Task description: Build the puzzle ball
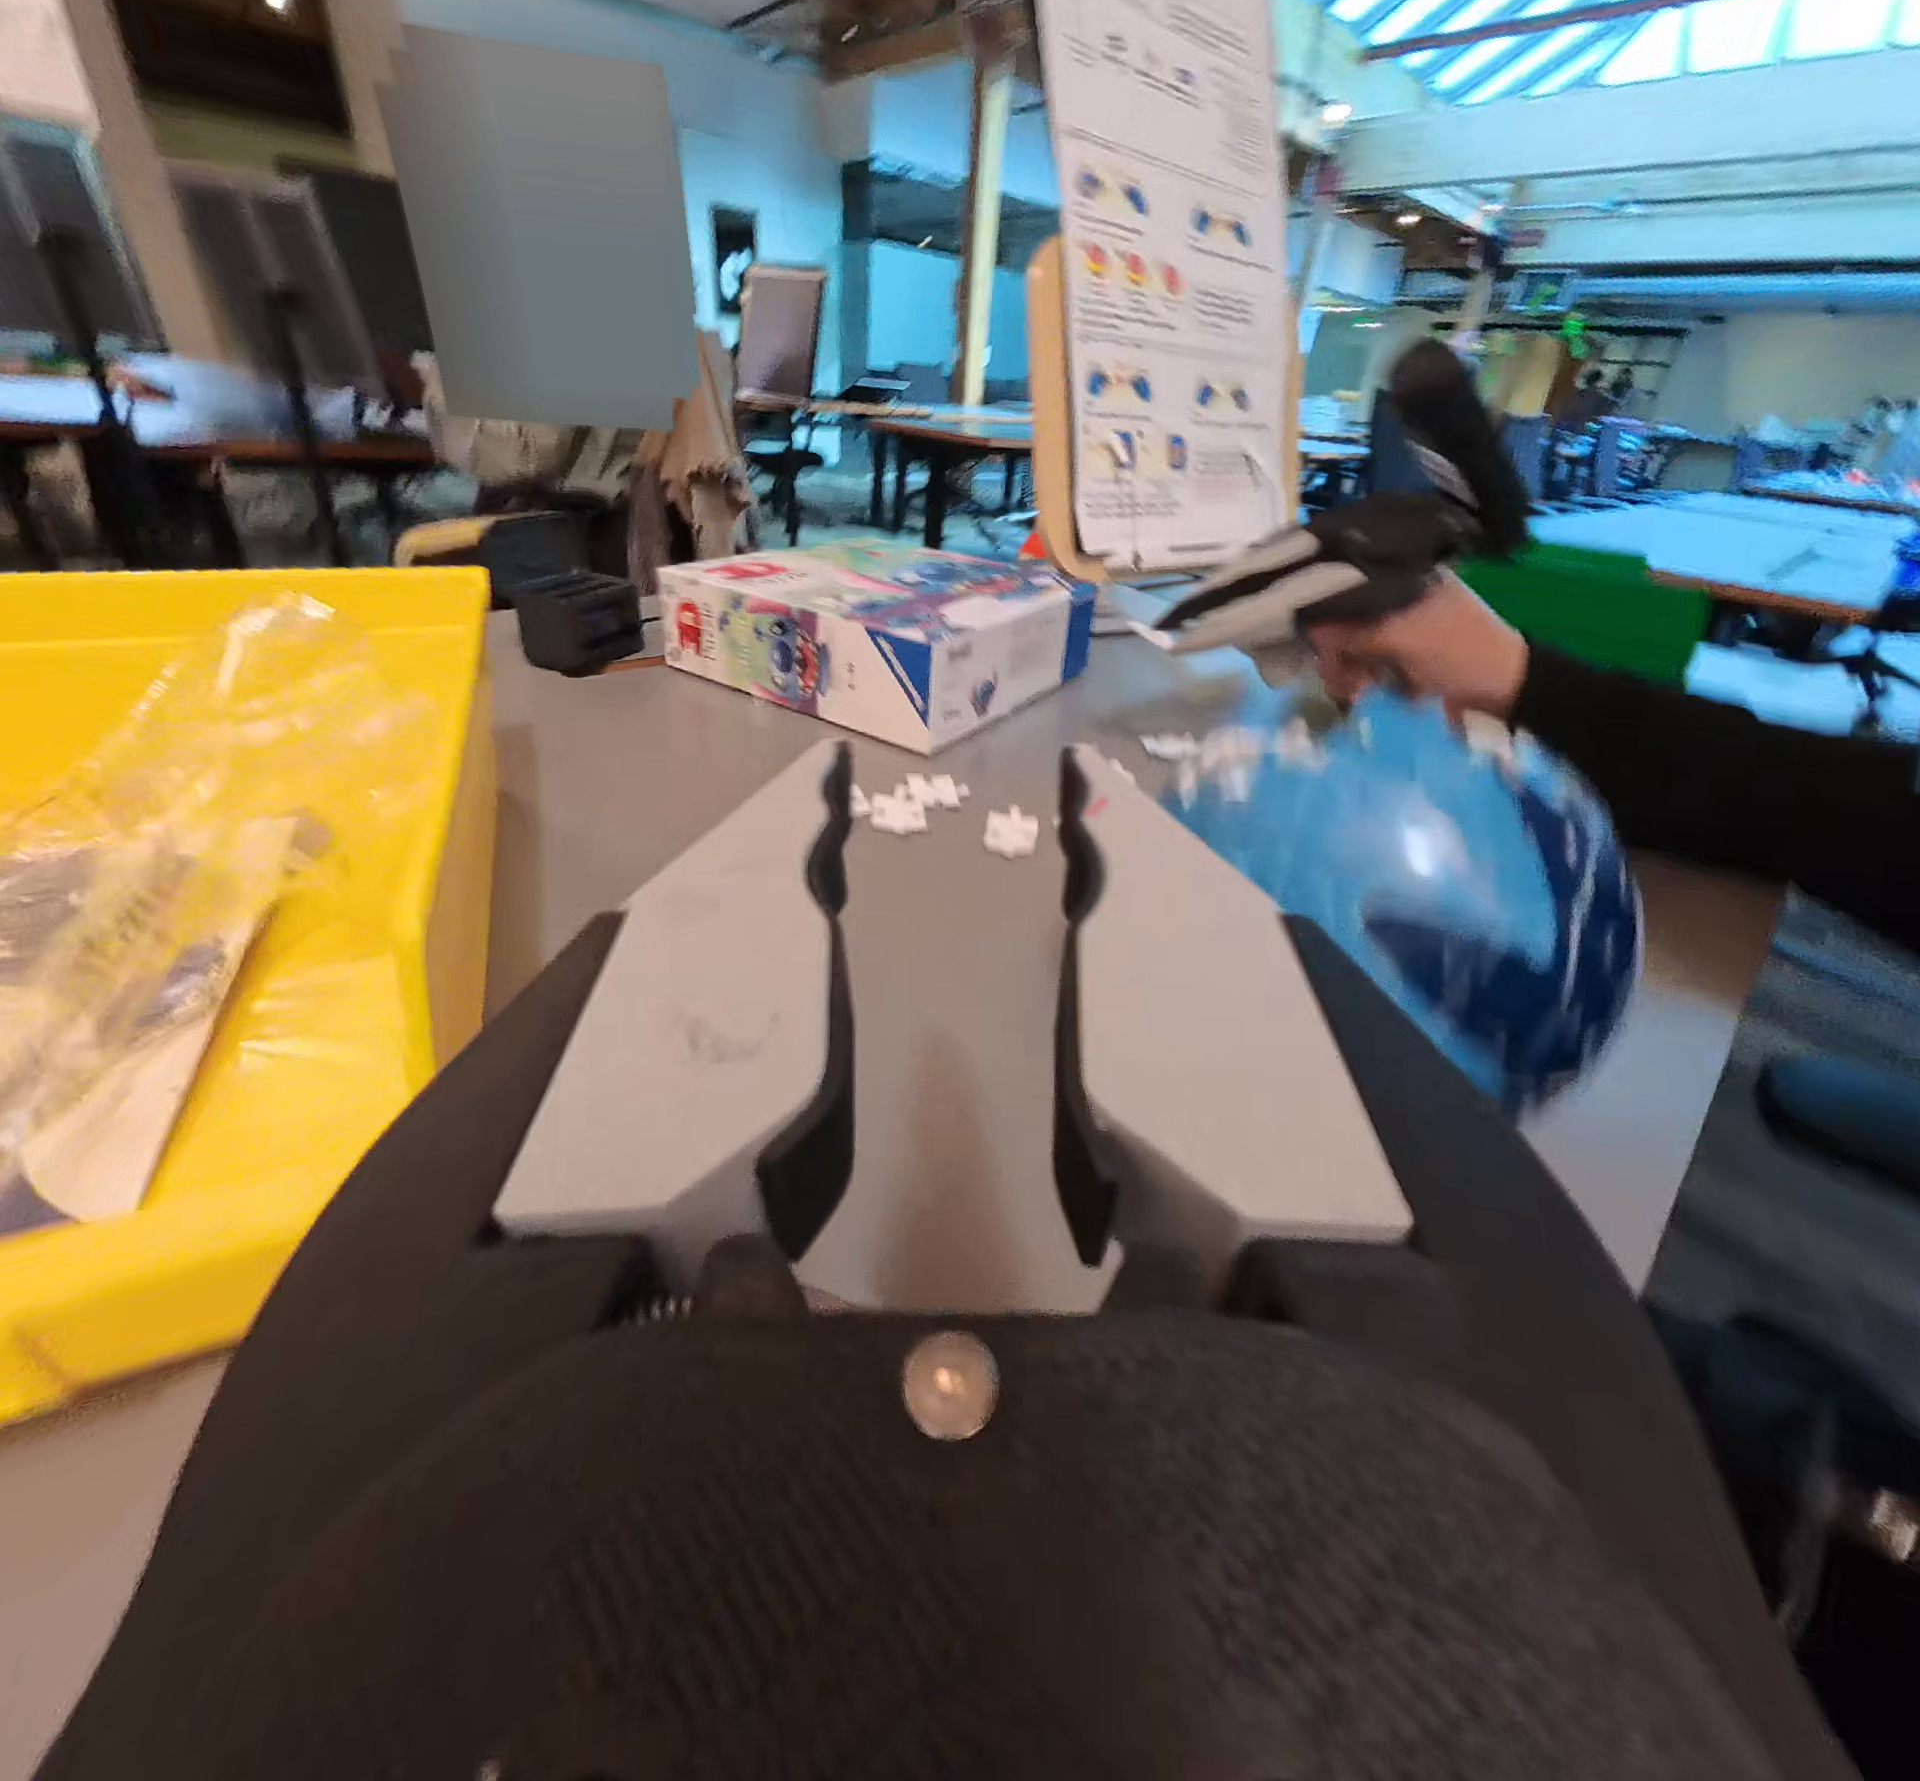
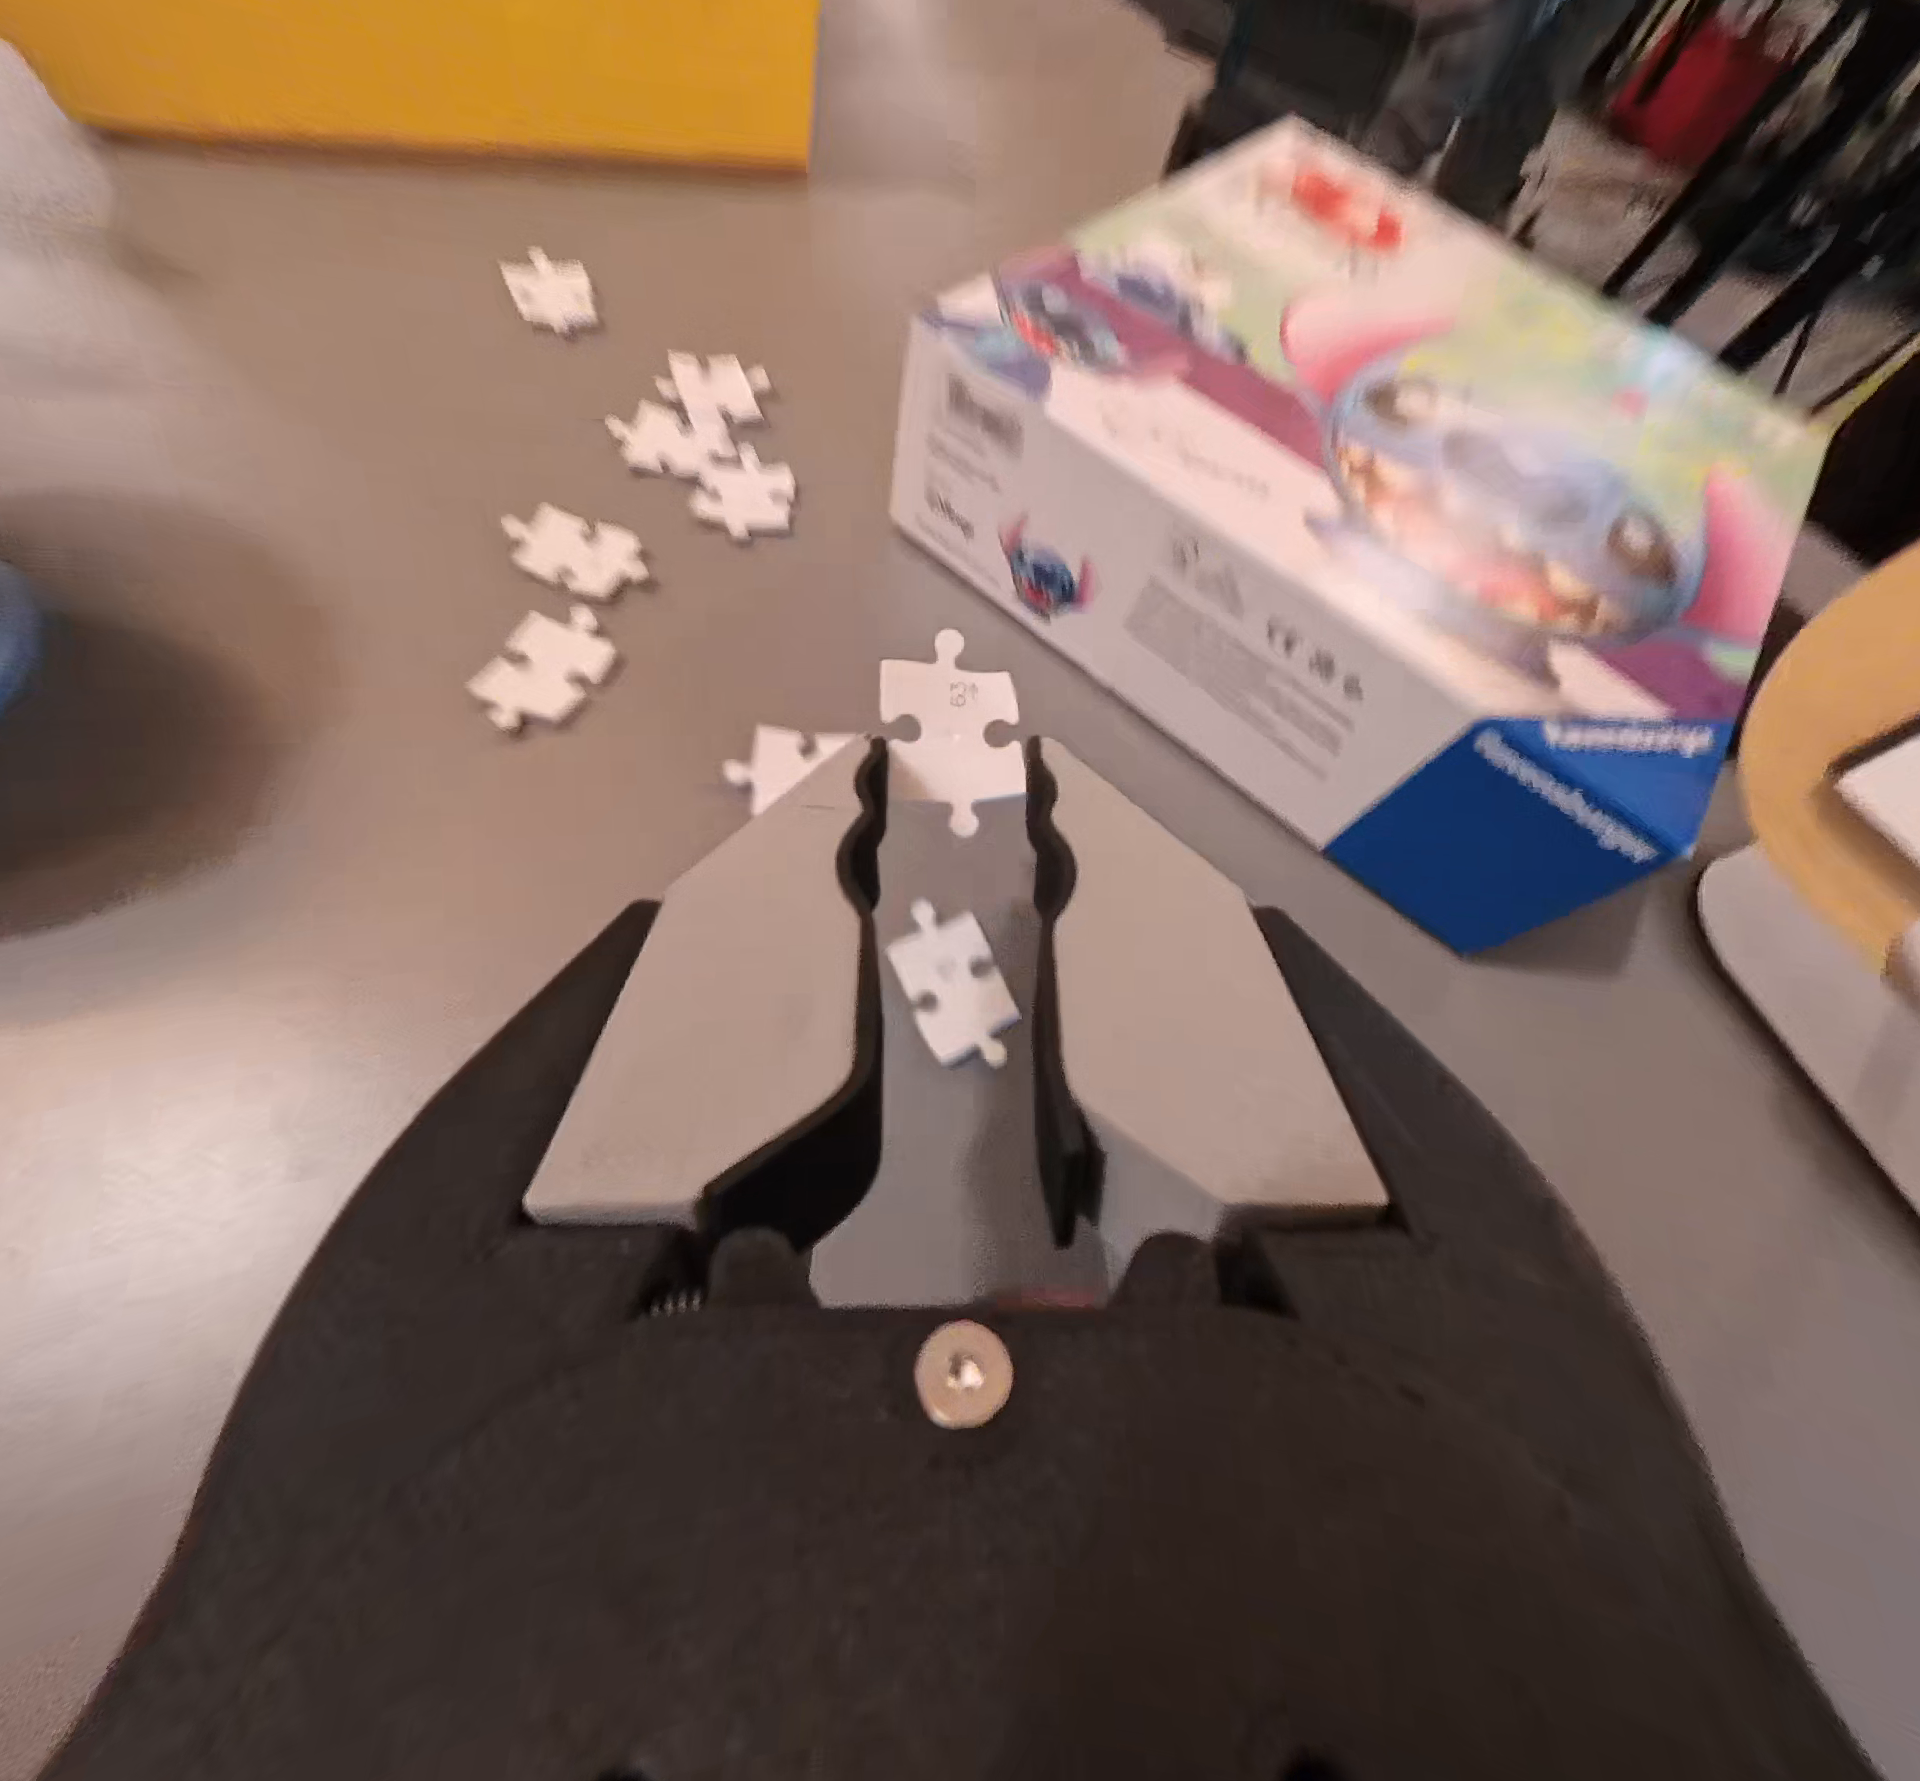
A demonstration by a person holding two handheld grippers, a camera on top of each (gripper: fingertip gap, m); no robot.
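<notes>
The grey table [image 2: 312,1056] carries everything, with the puzzle box [image 2: 1351,588] as its landmark. The part-built blue puzzle ball [image 1: 1455,900] is near the box, beside the left gripper [image 1: 951,786], whose fingers are spread and empty. Loose white pieces [image 2: 571,547] lie face-down left of the box, and just before it the right gripper [image 2: 956,755] pinches one piece [image 2: 951,708] upright by its edges, probably to carry it to the ball.

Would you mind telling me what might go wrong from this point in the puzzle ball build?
1. The right gripper holds the white puzzle piece only at its fingertips, so it may twist or slip out.
2. The partly built blue ball looks blurred and sits near the table edge; it may roll off.
3. The left gripper is open and empty, so nothing steadies the ball for fitting.
</notes>
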